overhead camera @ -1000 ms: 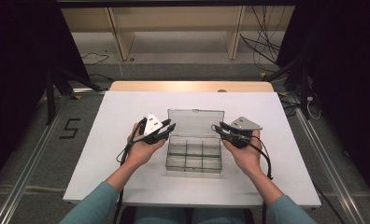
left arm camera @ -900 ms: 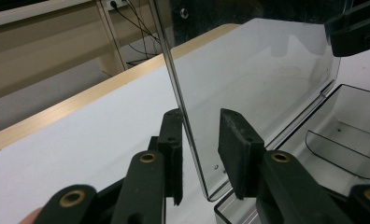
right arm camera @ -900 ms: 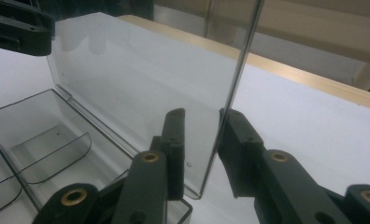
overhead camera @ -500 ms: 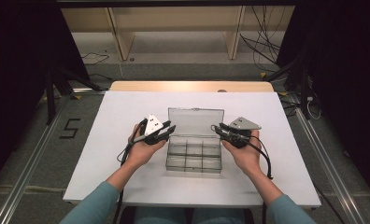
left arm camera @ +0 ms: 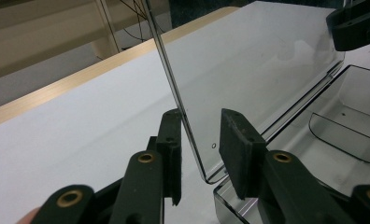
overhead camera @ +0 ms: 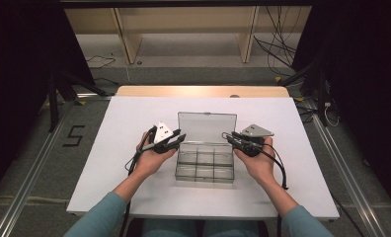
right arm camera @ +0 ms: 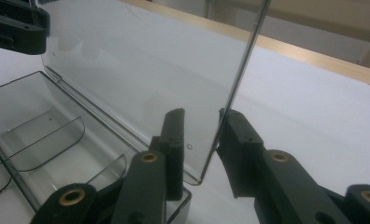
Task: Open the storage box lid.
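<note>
High view: clear plastic compartment box (overhead camera: 205, 163) sits at the middle of the white table (overhead camera: 134, 118), its lid (overhead camera: 207, 127) swung up and standing nearly upright along the far edge. Left gripper (overhead camera: 179, 138) in the left hand (overhead camera: 151, 158) reaches in at the lid's left end; right gripper (overhead camera: 232, 140) in the right hand (overhead camera: 256, 160) reaches in at the lid's right end. Both hands rest beside the box's short sides. Jaw gaps too small to read from here. Left gripper view: the two black jaws stand partly open and straddle the lower left corner of the lid (left arm camera: 267, 60); the lid's edge runs up between them, near the left-hand jaw, with a clear gap to the right-hand one. No firm pinch visible. The open tray of the box (left arm camera: 323, 140) lies to the right; the right gripper's tip (left arm camera: 356, 25) shows at the far end of the lid. Right gripper view: jaws partly open around the lid's (right arm camera: 141, 70) other lower corner; the lid edge lies against or just off the right-hand jaw, gap on the other side. Tray compartments (right arm camera: 38, 135) lie at left, the left gripper's tip (right arm camera: 15, 28) top left.
</note>
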The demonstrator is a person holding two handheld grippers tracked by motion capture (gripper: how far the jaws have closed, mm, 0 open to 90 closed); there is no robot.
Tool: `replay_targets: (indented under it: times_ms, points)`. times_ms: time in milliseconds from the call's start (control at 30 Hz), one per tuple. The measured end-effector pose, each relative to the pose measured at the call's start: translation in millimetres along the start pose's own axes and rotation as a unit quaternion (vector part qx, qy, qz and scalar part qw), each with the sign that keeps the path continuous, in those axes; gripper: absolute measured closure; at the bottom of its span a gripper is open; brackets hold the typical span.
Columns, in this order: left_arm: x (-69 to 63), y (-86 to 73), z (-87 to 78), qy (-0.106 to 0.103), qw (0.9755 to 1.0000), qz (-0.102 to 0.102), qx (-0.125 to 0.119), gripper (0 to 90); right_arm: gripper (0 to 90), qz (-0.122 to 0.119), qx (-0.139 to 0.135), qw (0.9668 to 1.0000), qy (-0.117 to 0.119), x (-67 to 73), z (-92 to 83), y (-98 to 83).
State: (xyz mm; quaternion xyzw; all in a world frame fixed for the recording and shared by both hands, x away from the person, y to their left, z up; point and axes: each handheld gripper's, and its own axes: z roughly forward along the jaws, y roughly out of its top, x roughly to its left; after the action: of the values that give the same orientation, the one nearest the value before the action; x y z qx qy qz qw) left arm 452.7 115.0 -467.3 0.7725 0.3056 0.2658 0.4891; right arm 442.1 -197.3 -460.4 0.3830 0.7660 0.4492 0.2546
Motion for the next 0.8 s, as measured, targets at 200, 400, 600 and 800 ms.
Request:
replay_targets:
  times_ms: [200,400,600,800]
  points:
    - [0.7,-1.2,1.4,-0.001,1.0000,0.000,0.008,69.0,70.7,0.003,0.007,1.0000,0.001,-0.4,1.7,-1.2]
    - [0.4,-1.9,2.0,-0.005,0.9999,-0.006,0.012,67.7,68.5,0.006,0.011,0.9999,0.003,-0.1,1.9,-1.5]
    - [1.3,-3.7,2.7,-0.005,0.9996,-0.009,0.025,65.7,64.4,0.013,0.019,0.9997,0.001,-0.7,0.8,-1.5]
    - [2.6,-2.5,-0.6,-0.002,0.9995,-0.022,0.022,63.4,60.1,0.026,0.016,0.9995,-0.001,-4.5,-3.9,0.2]
